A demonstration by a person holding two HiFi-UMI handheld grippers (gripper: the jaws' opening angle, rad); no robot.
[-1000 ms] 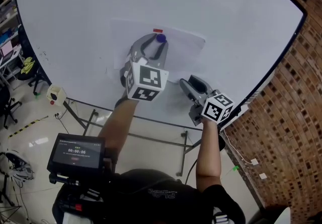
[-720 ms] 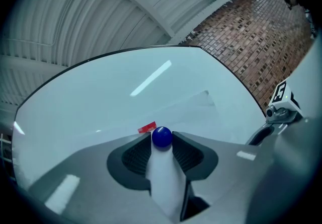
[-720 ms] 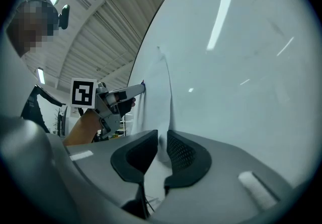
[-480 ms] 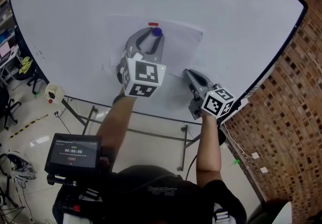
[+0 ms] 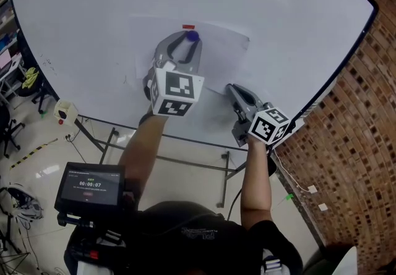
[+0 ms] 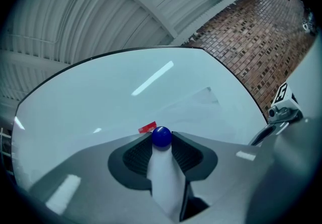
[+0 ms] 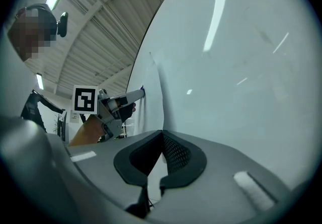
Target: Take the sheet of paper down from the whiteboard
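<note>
A white sheet of paper hangs on the whiteboard, with a blue magnet and a small red one at its top edge. My left gripper is closing on the blue magnet, whose sides meet both pads. Lower right, my right gripper is shut on the paper's edge. In the right gripper view that edge runs down into the closed jaws of the right gripper, lifted a little off the board.
A brick wall stands to the right of the board. Below the board are its metal stand legs over a pale floor. A small screen sits at the person's chest. Chairs and clutter stand far left.
The right gripper moved up to the paper's lower right edge and shut on it. The left jaws narrowed around the blue magnet.
</note>
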